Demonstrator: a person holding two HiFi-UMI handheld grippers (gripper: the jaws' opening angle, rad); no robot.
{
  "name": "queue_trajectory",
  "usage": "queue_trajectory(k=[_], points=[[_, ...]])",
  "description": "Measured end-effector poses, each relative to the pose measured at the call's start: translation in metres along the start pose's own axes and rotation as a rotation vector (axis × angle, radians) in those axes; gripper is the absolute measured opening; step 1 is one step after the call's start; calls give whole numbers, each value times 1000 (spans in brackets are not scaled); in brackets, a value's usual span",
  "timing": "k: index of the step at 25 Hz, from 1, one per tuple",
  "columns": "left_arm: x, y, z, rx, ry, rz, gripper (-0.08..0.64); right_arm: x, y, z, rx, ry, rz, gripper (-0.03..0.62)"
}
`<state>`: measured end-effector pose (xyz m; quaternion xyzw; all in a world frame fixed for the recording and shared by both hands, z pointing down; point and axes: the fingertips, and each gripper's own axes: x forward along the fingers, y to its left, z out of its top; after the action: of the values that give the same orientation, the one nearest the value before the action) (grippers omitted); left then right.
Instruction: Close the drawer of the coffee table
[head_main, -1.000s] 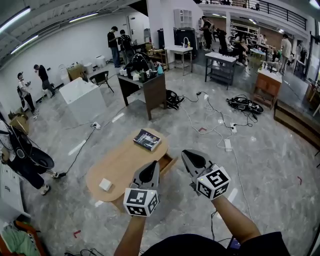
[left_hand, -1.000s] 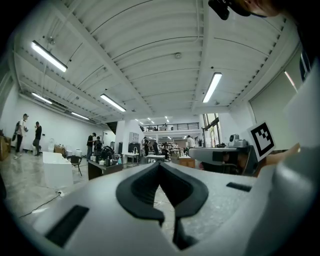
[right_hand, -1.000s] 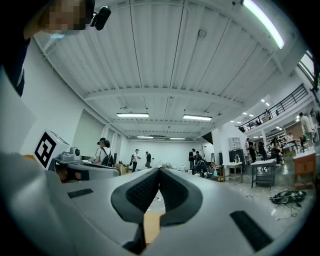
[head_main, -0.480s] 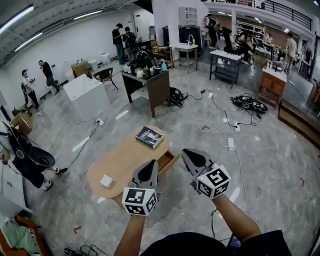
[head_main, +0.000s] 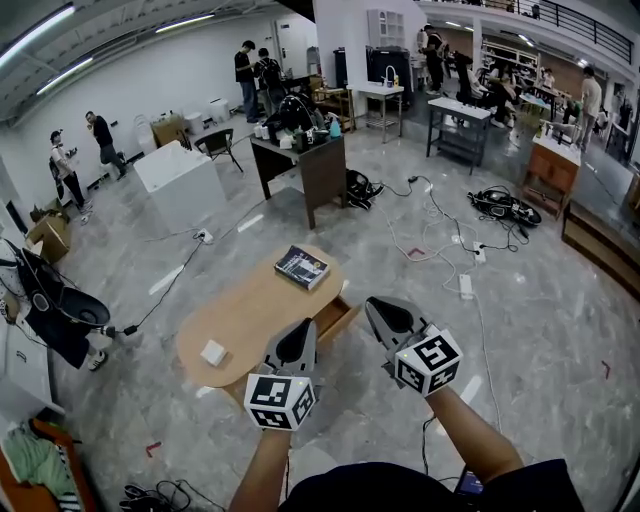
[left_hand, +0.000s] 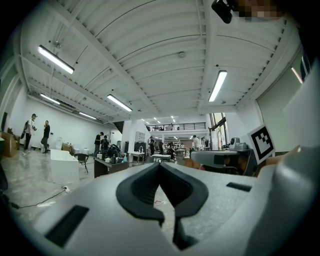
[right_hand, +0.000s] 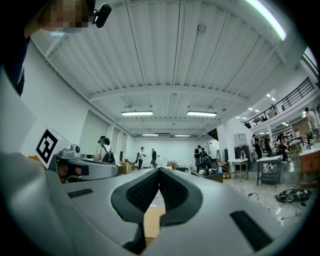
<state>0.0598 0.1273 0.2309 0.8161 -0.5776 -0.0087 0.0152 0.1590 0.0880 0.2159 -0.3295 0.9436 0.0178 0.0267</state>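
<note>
Open drawer (head_main: 334, 318), coffee table (head_main: 255, 310) — book (head_main: 301, 267), white box (head_main: 213, 352) atop, cables (head_main: 430, 238) beyond

Premises are presenting as an open workshop hall. Beyond the coffee table (head_main: 250, 325), cables (head_main: 505, 207) are trailing over the floor (head_main: 520, 300), people (head_main: 248, 70) are standing at benches (head_main: 305, 160), and a railed mezzanine (head_main: 560, 20) is overlooking them.

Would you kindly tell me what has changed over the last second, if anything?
Very little. Only the head camera drifted, so the table and the book sit slightly higher in the head view. Nothing was taken hold of or let go. The left gripper and right gripper stay shut and empty, held above the table's near side. The drawer is still open and untouched.
</note>
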Motion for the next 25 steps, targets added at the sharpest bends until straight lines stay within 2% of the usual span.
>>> queue_trajectory(k=[13,25], points=[[-5,13,-5,0,28,33,2,10,3,-10,27,7,19,12],[19,39,8,11,13,25,2,40,-8,-7,31,-6,16,11]])
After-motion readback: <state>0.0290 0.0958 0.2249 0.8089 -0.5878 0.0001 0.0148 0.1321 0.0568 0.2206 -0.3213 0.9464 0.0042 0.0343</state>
